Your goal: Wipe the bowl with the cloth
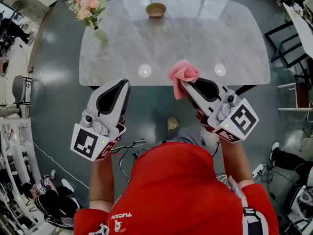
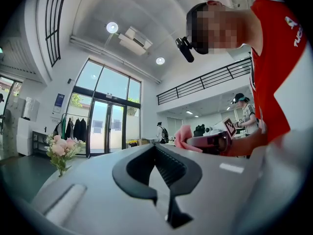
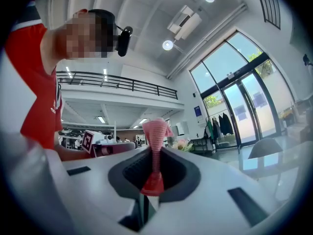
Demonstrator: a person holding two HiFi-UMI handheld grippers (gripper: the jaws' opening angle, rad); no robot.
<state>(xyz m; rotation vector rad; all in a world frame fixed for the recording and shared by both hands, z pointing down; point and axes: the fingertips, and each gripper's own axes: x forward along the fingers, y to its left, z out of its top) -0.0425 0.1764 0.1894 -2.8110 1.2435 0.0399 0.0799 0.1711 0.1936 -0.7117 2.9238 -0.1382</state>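
The left gripper (image 1: 119,87) is hanging with its jaws pressed together on nothing, while the right gripper (image 1: 185,86) is pinching one crumpled pink cloth (image 1: 184,72). Both are hovering at the near edge of the one marble table (image 1: 205,43). One vase of pink flowers (image 1: 91,11) is standing near its far left corner. The single brown bowl (image 1: 156,10) is sitting upright at the far edge, well apart from the cloth, with only bare tabletop lying between them.
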